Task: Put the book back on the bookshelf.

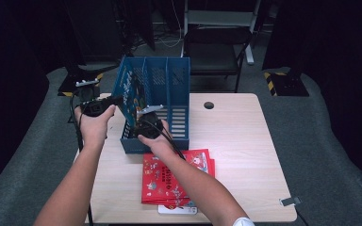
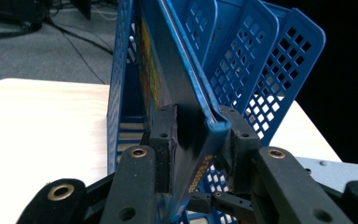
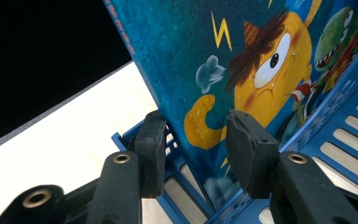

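No writing on the blue picture book (image 3: pixel 261 60) is readable to me; its cover shows a frowning yellow cartoon face, a green dinosaur and lightning bolts. It leans in the left slot of the blue file rack (image 1: pixel 169 89) on the tabletop (image 1: pixel 235 141). My left claw (image 2: pixel 198 140) straddles its edge, jaws just loosened; my right claw (image 3: pixel 196 149) stands apart at the rack's front.

L arm: my forearm reaches forward from the lower left | L gripper (image 1: pixel 115 100): jaws close together, level, pointing right | R arm: crosses inward from the lower right | R gripper (image 1: pixel 141 123): jaws partly apart, pointing forward
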